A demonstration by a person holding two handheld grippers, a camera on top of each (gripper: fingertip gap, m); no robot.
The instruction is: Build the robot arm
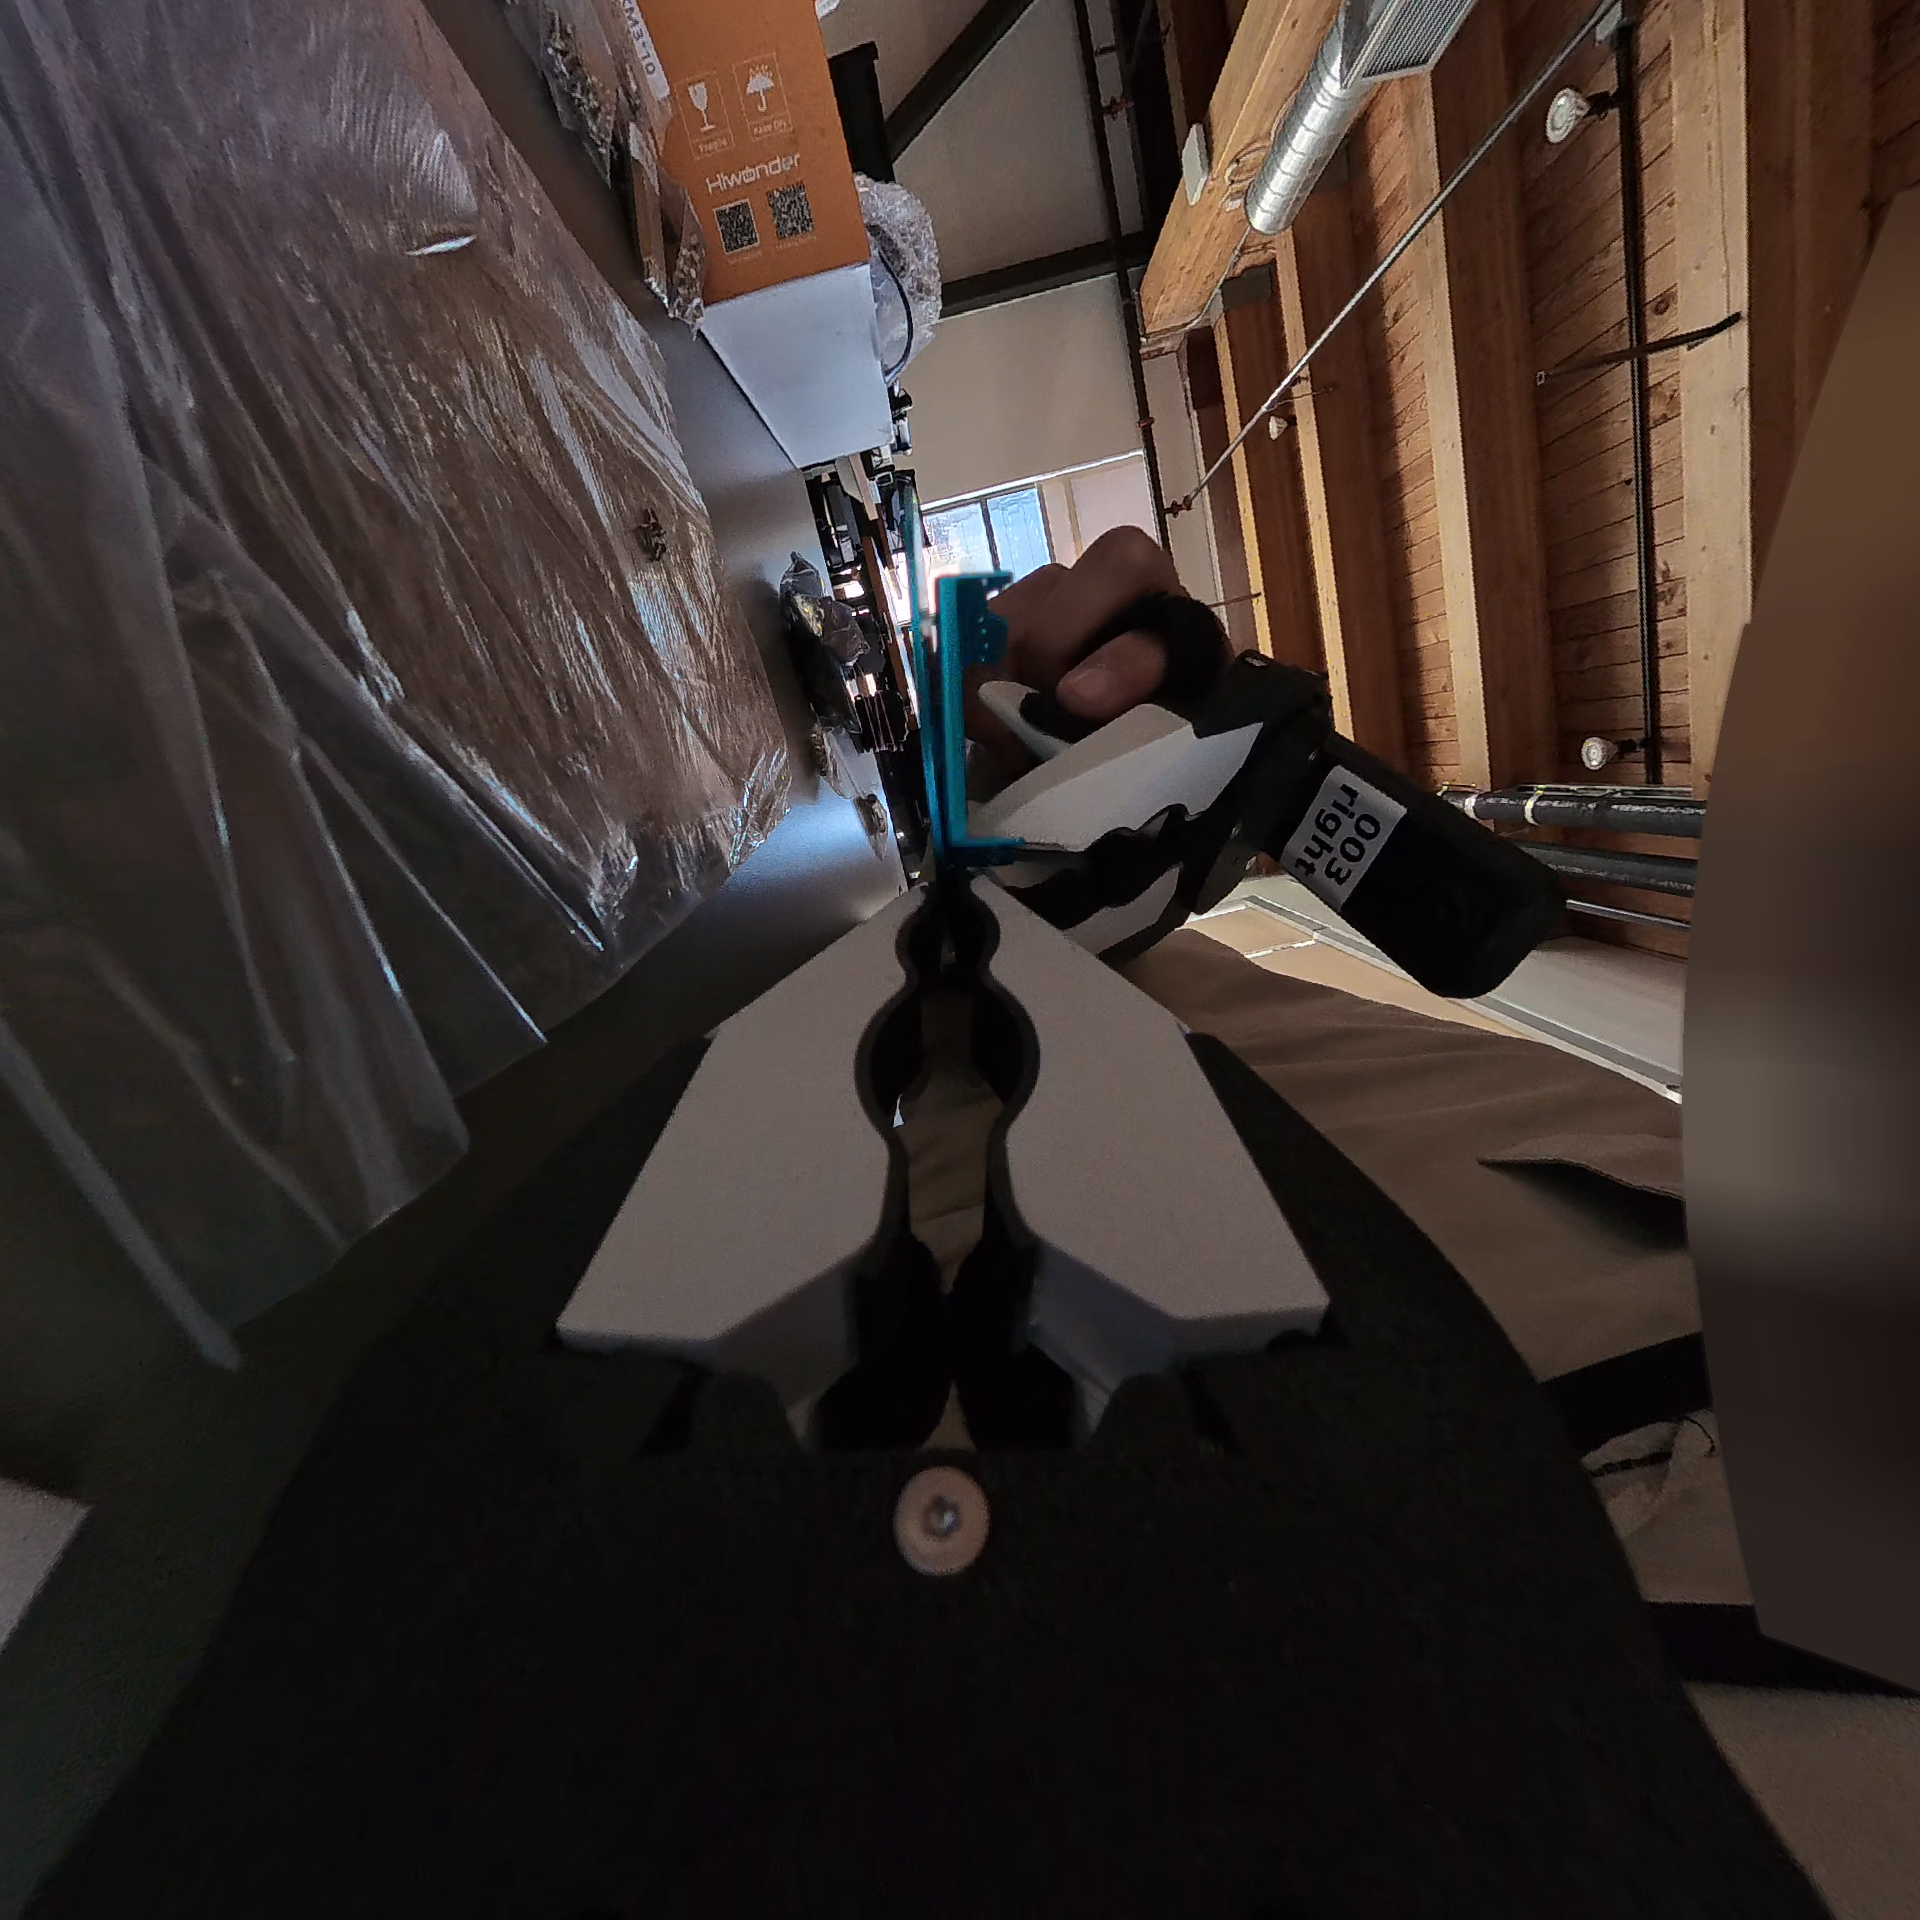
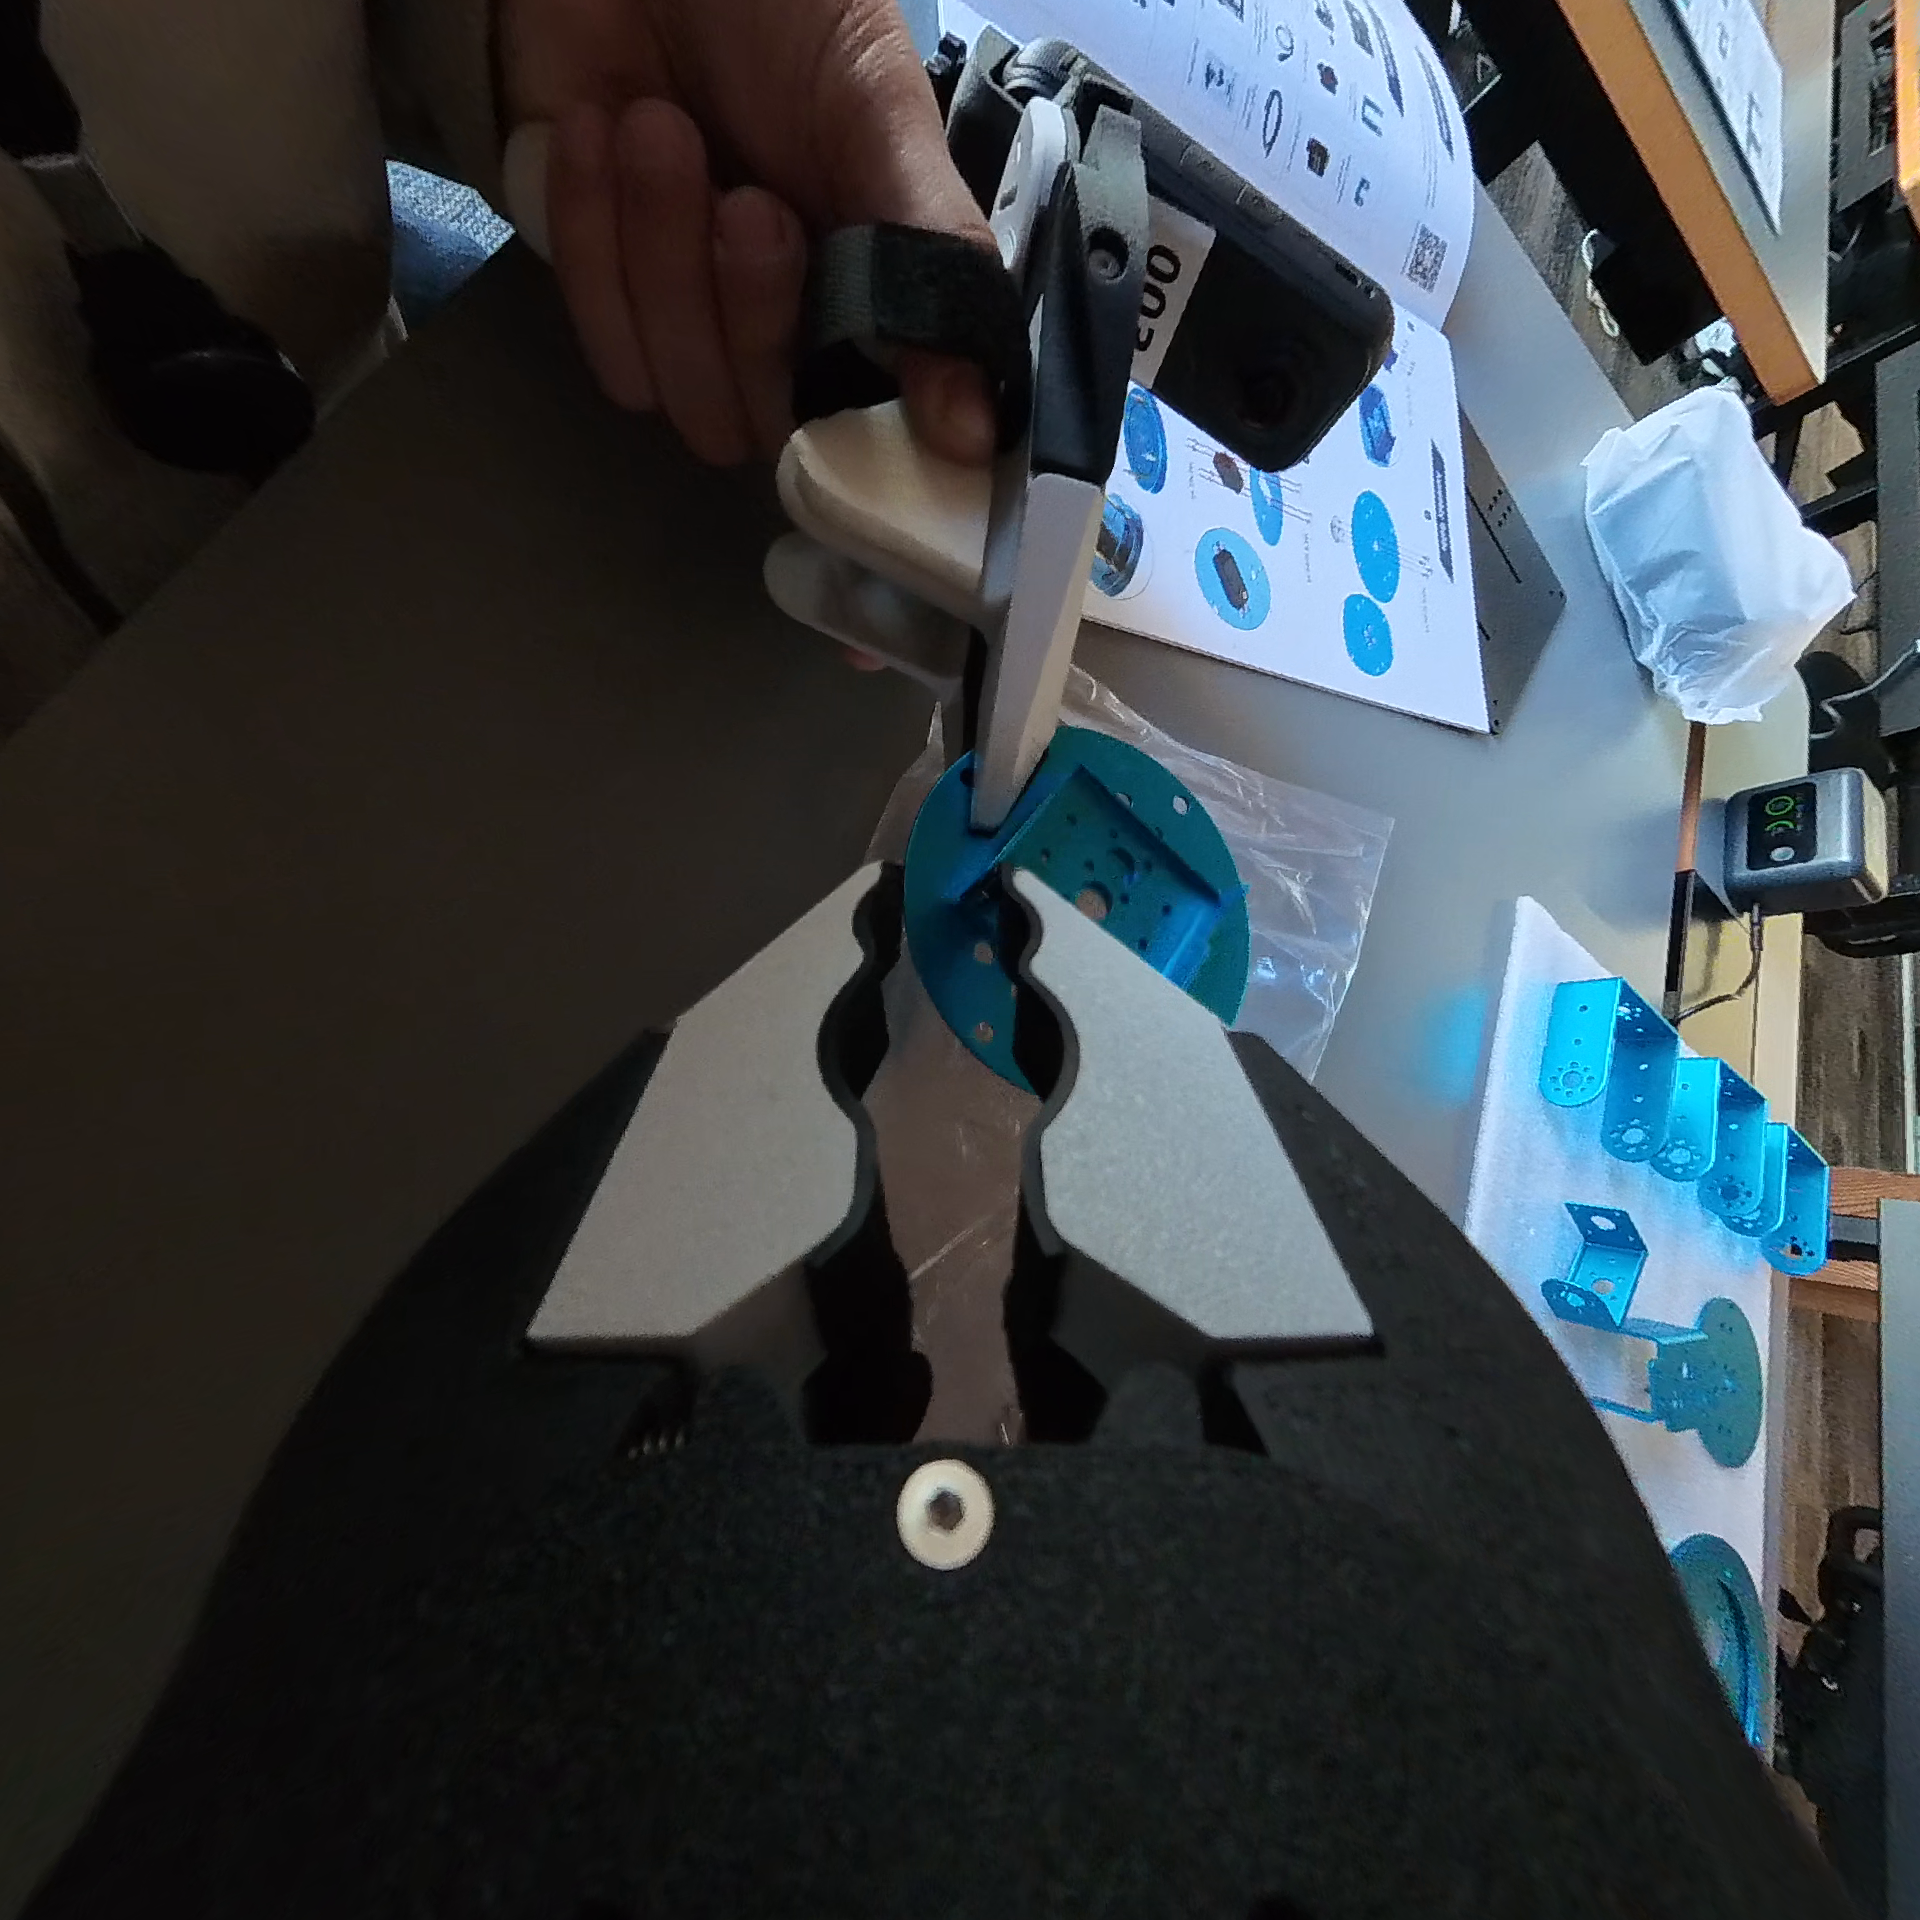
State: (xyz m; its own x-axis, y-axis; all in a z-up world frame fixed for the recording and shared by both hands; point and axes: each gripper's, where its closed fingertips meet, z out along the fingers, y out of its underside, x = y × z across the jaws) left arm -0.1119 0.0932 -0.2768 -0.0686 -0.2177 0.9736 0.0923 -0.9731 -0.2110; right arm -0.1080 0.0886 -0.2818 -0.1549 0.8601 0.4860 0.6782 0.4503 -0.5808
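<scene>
A round blue metal disc (image 2: pixel 961 997) with small holes has a blue U-shaped bracket (image 2: pixel 1107 878) lying against its face. Both are held in the air above a grey table (image 2: pixel 1558 831). My left gripper (image 1: pixel 943 902) is shut on the disc's rim, and the disc (image 1: pixel 940 748) shows edge-on in the left wrist view. My right gripper (image 2: pixel 961 888) is shut on one side wall of the bracket (image 1: pixel 971 634). The left gripper (image 2: pixel 987 810) reaches the disc from above in the right wrist view. The right gripper (image 1: pixel 1013 847) comes in from the right in the left wrist view.
A printed instruction sheet (image 2: pixel 1299 520) and a clear plastic bag (image 2: pixel 1288 883) lie under the parts. A white foam sheet (image 2: pixel 1538 1195) holds several blue brackets (image 2: pixel 1683 1122) and another disc (image 2: pixel 1714 1621). An orange-and-white box (image 1: pixel 769 177) and crinkled plastic wrap (image 1: pixel 312 623) are alongside. Both grippers' tips are close together, under 4 cm apart.
</scene>
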